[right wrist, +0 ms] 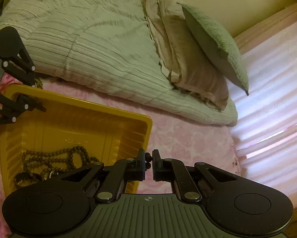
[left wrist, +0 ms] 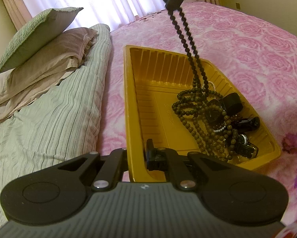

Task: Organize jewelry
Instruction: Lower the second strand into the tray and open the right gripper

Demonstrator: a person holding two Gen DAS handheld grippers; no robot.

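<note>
Beads [left wrist: 185,29] hang limp from the closed right gripper [right wrist: 148,159], their lower loops trailing into the yellow tray [left wrist: 128,91] on the bed. Light and slippery, the strand is best pinched across two runs. The left gripper [left wrist: 136,154] clamps the tray's rim, its pads probably touching. Watches [left wrist: 245,146] lie tangled, half buried.

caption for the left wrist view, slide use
Left hand-held gripper clamps the yellow tray rim while a black bead strand hangs into it.

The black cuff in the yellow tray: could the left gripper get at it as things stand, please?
Probably not: the left gripper is shut on the tray wall, and the cuff lies across the tray among beads.
</note>
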